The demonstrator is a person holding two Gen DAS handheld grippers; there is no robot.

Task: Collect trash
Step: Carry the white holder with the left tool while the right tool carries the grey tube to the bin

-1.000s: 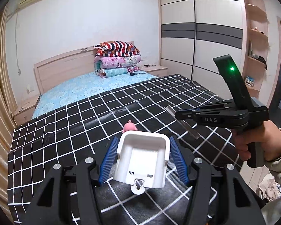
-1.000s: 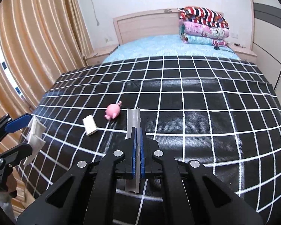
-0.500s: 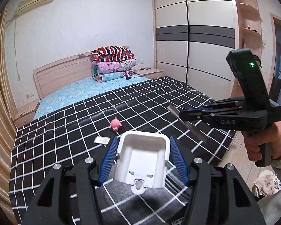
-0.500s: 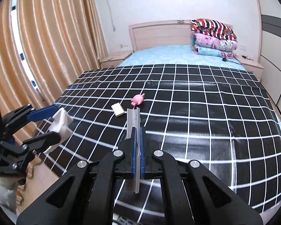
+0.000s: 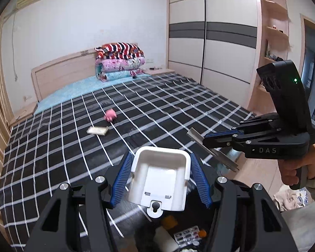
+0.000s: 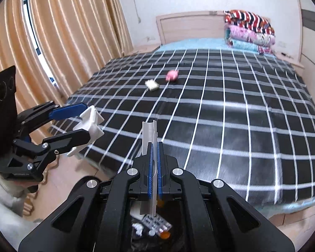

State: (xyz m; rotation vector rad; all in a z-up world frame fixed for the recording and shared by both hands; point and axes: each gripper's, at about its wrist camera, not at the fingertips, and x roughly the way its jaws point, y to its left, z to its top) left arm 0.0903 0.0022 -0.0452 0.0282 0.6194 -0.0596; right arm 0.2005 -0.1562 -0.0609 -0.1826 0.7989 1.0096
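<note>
White plastic tray point(image 5: 160, 178), open side up, is pinched between the blue jaws of the left gripper point(image 5: 160, 176), tilted a little, its tab with a keyhole slot pointing back at the camera. Thin grey strip point(image 6: 149, 138) stands on edge, clamped tight in the right gripper point(image 6: 155, 163), sticking out front and back. Out on the checked bedcover point(image 6: 241, 109), a pink toy point(image 6: 172, 75) and a small pale packet point(image 6: 151, 84) lie near each other, apart. Below both grippers, a dark bin point(image 6: 172, 241) holds a blister pack point(image 6: 156, 223), something orange and white scraps
</note>
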